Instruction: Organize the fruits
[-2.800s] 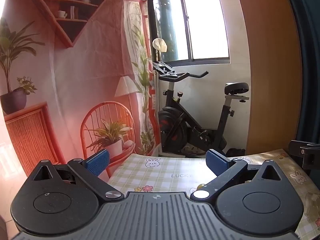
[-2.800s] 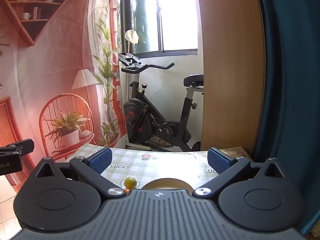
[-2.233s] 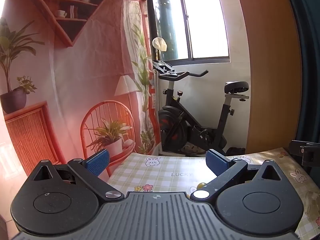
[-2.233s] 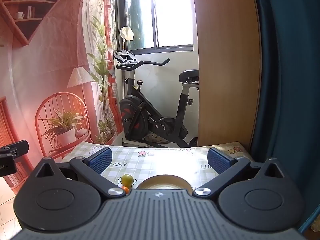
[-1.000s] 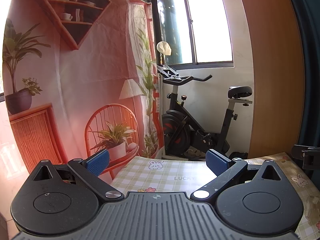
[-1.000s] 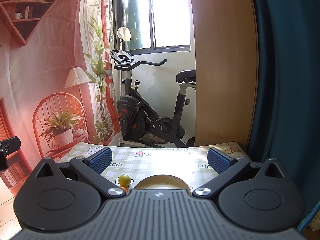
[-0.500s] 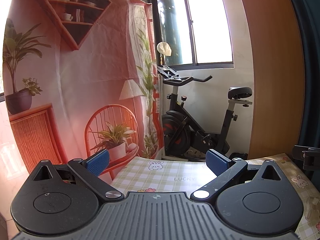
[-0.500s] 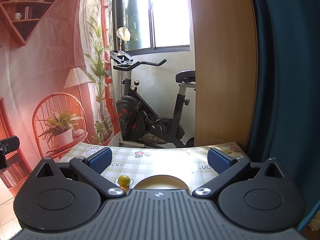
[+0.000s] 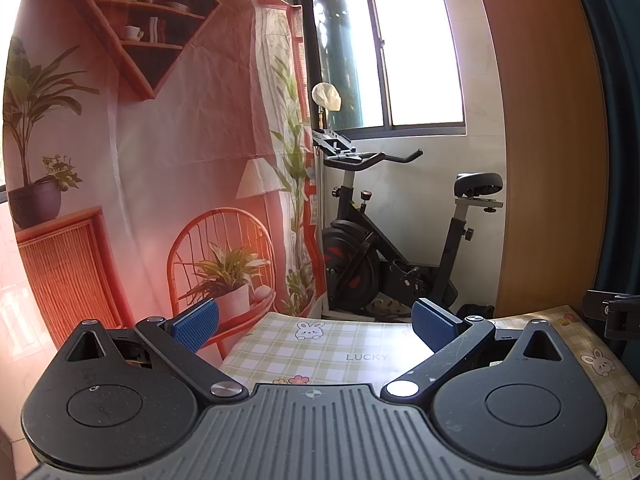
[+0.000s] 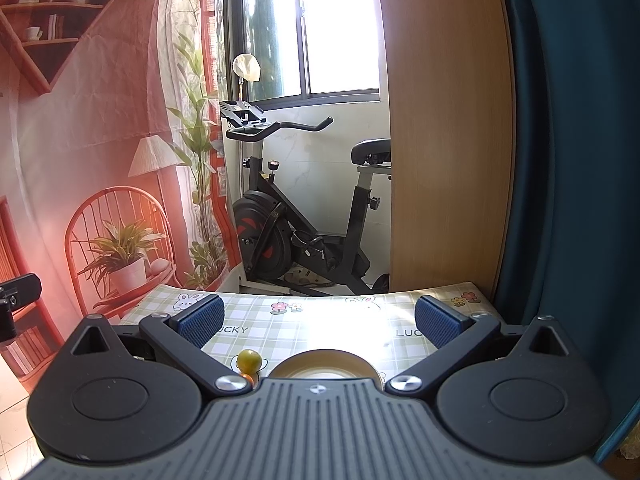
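Observation:
In the right wrist view a small yellow-green fruit sits on the checked tablecloth, with a sliver of an orange fruit just below it. A round tan bowl stands right of them, mostly hidden by the gripper body. My right gripper is open above the table, nothing between its blue pads. My left gripper is open too, held over the table's far left edge with empty space between its fingers. No fruit shows in the left wrist view.
A black exercise bike stands past the table's far edge, below a window. A printed red backdrop hangs at the left; a wooden panel and a dark curtain rise at the right. The other gripper's edge shows at the right.
Both grippers have stayed open and drifted only slightly. The right view has tilted down a little, so the yellow-green fruit and the bowl sit a bit higher than 2.8 s ago.

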Demonstrator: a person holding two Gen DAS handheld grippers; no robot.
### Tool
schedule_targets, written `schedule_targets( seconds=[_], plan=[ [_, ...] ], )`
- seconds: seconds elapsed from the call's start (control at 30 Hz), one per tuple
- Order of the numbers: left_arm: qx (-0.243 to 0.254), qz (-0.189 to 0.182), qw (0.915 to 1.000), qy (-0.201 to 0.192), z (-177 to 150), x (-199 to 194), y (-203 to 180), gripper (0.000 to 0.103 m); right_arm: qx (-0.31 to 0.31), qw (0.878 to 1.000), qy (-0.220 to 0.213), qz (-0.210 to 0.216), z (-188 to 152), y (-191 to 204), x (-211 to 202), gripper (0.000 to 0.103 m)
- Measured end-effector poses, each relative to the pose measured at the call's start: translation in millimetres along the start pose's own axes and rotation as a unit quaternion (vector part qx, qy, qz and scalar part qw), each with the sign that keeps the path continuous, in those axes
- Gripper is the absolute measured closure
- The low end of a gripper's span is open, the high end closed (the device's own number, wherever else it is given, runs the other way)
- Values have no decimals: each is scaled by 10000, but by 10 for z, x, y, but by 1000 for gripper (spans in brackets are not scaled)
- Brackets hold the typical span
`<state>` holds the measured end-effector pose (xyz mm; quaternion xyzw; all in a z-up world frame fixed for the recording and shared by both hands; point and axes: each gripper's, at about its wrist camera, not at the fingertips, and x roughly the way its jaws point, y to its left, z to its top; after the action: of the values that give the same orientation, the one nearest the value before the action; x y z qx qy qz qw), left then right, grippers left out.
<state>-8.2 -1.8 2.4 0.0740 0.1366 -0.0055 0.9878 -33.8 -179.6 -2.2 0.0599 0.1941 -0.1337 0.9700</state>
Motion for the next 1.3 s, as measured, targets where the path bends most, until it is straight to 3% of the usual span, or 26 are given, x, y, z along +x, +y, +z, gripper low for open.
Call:
schedule_targets(
  seconds=[0.4, 0.73, 0.97, 1.1, 1.3],
  plan=[
    [110, -18, 9999, 73, -67, 113, -26, 0, 7, 10000, 68, 9, -28, -53, 34, 0],
    [83, 37, 9983, 581, -306, 483, -31, 0, 47, 9997, 222, 105, -281, -48, 276, 0],
    [-31, 102, 9946, 1028, -585, 864, 85, 0, 66, 9978, 635, 172, -622, -106, 657, 0],
    [-55, -52, 9916, 1293, -770, 1099, 99, 1, 16, 9957, 904, 194, -800, -110, 868, 0],
    [-464, -589, 9846, 1579, -1061, 1355, 162, 7, -174, 9921, 1238, 128, -1032, -43, 1106, 0]
  ],
)
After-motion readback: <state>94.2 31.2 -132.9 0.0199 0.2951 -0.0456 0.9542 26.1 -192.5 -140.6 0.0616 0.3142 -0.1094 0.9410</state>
